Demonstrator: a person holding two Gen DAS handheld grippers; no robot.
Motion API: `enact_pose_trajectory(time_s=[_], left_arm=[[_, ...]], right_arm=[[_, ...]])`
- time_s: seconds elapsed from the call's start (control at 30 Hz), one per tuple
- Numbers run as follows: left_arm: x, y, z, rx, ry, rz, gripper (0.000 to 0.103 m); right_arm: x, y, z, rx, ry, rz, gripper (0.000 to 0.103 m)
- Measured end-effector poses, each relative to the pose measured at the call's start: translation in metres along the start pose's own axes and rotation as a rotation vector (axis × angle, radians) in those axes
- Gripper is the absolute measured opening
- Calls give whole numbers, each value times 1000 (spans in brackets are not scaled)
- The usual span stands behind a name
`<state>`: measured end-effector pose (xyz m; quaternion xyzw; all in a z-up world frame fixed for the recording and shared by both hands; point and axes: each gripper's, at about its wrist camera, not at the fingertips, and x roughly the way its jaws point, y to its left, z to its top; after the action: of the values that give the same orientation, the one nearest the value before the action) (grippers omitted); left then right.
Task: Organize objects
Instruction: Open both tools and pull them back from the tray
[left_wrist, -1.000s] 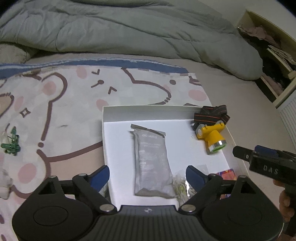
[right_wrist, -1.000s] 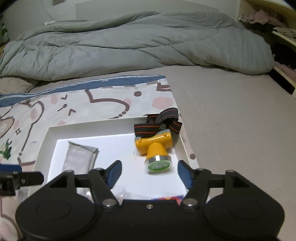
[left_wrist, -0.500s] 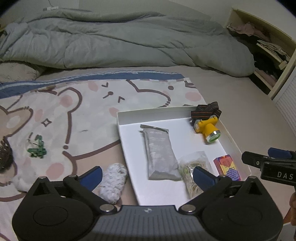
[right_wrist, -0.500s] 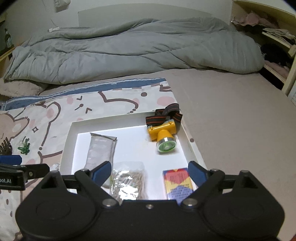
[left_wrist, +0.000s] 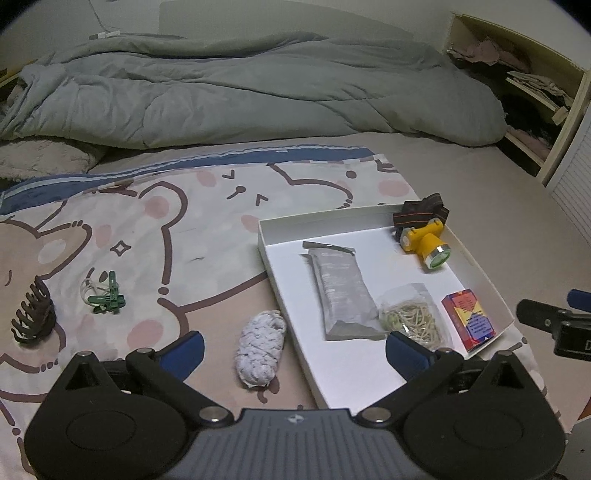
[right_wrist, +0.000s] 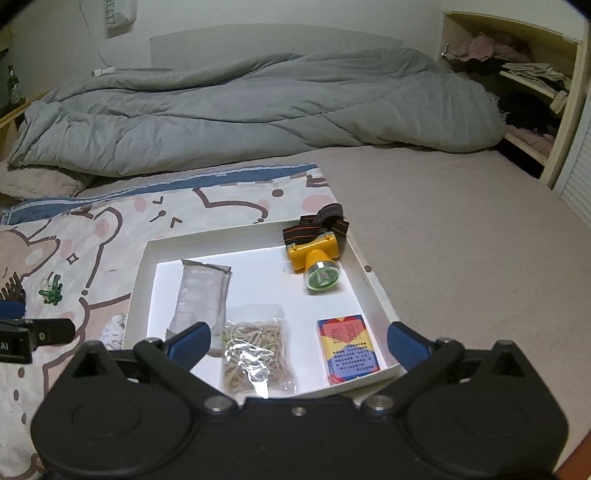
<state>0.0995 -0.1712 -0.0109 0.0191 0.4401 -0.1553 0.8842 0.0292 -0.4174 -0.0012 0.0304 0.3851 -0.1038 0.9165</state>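
A white tray (left_wrist: 280, 266) (right_wrist: 142, 273) lies on the bear-print sheet. In it are a grey pouch (left_wrist: 341, 291) (right_wrist: 201, 295), a bag of rubber bands (left_wrist: 412, 319) (right_wrist: 255, 350), a colourful small box (left_wrist: 469, 319) (right_wrist: 347, 347) and a yellow headlamp (left_wrist: 424, 236) (right_wrist: 316, 260). Left of the tray lie a white cloth roll (left_wrist: 260, 343), green clips (left_wrist: 105, 297) (right_wrist: 51, 290) and a dark hair claw (left_wrist: 31, 314). My left gripper (left_wrist: 293, 349) is open and empty, held above the roll and the tray's near left edge. My right gripper (right_wrist: 299, 341) is open and empty, above the tray's near edge.
A grey duvet (left_wrist: 240, 99) (right_wrist: 240, 110) is heaped across the far side of the bed. Open shelves with clothes (left_wrist: 524, 85) (right_wrist: 517, 81) stand at the right. A pillow (left_wrist: 40, 158) lies at the far left. A green bottle (right_wrist: 14, 86) stands far left.
Both grippers have pulled back and up from the tray, so more of the bed shows. The roll, clips and hair claw have come into view. Both sets of jaws stand wider apart.
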Motion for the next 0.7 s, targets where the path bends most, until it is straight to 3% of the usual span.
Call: enact_pose_trajectory(time_s=[0.7], left_arm=[[-1,26,-1,-4,-27,37,103]], right_arm=[[1,8,-6,24,-8,18,103]])
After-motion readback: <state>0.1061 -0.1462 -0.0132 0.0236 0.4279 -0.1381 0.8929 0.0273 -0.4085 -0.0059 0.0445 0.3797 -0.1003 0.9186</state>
